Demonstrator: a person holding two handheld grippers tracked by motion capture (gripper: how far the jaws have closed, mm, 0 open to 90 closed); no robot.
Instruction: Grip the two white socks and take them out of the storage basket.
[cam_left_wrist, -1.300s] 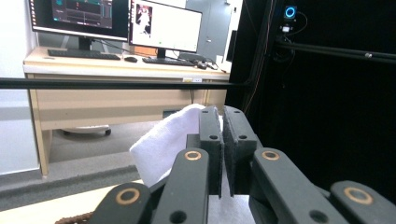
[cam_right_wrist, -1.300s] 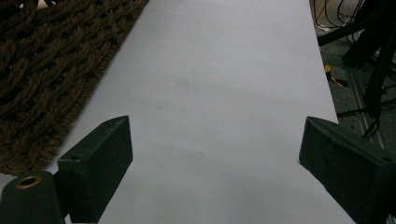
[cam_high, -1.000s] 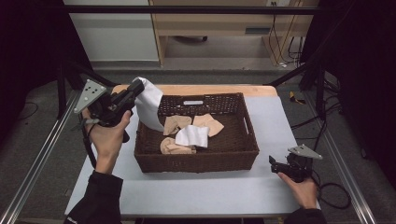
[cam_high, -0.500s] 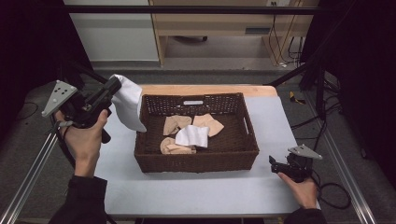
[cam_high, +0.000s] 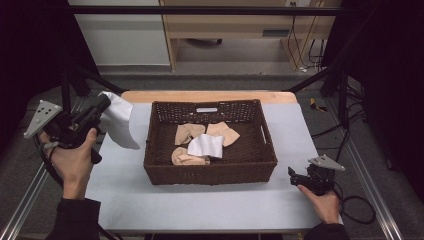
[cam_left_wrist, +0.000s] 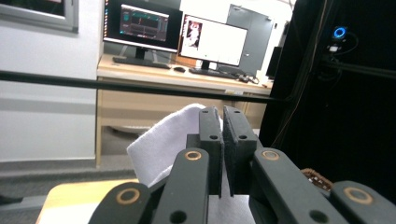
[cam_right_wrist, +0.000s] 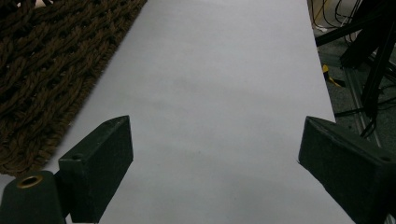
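A dark wicker basket (cam_high: 210, 174) stands mid-table and holds two beige socks (cam_high: 187, 132) at the back, a folded white sock (cam_high: 206, 146) and another beige one (cam_high: 187, 159) in front. Left of the basket, over the table's left edge, my left gripper (cam_high: 104, 103) is shut on a white cloth (cam_high: 120, 124) that hangs down from it. In the left gripper view the jaws (cam_left_wrist: 222, 122) stand pressed together with the cloth (cam_left_wrist: 163, 144) bulging out to their left. My right gripper (cam_high: 293, 175) rests at the table's right front, open, with bare table between its jaws (cam_right_wrist: 215, 140).
The table (cam_high: 200, 207) has a white top. The basket's woven wall (cam_right_wrist: 46, 70) lies close to the left of the right gripper. Black frame bars (cam_high: 200, 10) cross overhead, rails run along both table sides, and cables (cam_high: 360, 210) trail at the right.
My left hand has carried the white cloth leftward and slightly down, from beside the basket's back left corner to the table's left edge. The right gripper has stayed put.
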